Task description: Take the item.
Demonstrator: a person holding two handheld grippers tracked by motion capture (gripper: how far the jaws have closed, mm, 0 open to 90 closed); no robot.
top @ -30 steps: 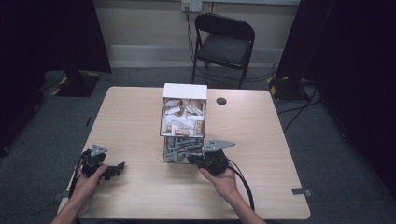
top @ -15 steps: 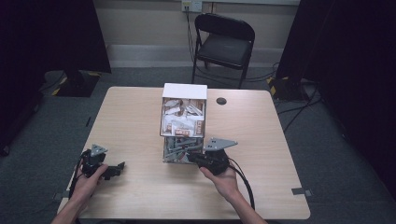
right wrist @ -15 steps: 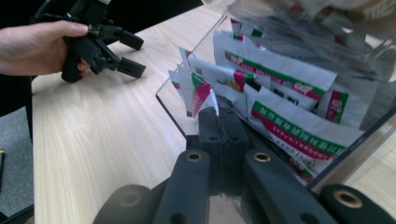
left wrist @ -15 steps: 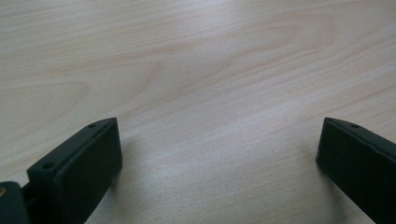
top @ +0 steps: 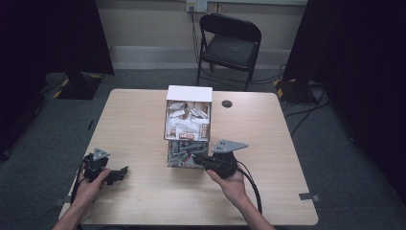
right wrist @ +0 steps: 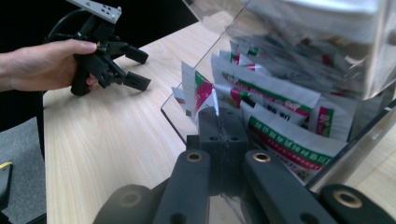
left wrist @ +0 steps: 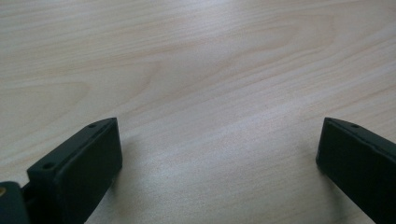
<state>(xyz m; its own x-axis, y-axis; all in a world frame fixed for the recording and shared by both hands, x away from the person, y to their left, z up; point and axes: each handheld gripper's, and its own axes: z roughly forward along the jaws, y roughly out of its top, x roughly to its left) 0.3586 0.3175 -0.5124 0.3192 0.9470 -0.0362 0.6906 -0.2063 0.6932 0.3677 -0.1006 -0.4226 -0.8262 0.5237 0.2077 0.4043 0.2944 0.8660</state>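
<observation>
A clear plastic dispenser box (top: 187, 120) with a white far end stands at the table's middle, full of white sachets printed in green and red. More sachets (top: 184, 151) spill from its low front opening. My right gripper (top: 200, 161) reaches into that opening from the right. In the right gripper view its jaws (right wrist: 219, 116) are pressed together on one sachet (right wrist: 201, 93), whose edge sticks up past the tips. My left gripper (top: 120, 175) rests near the front left of the table, held by a hand. Its jaws stand wide apart over bare wood (left wrist: 219, 154), holding nothing.
The light wooden table (top: 139, 124) has bare room on both sides of the box. A small black round disc (top: 227, 103) sits at the back. A black folding chair (top: 230, 45) stands beyond the far edge. Dark panels flank the room.
</observation>
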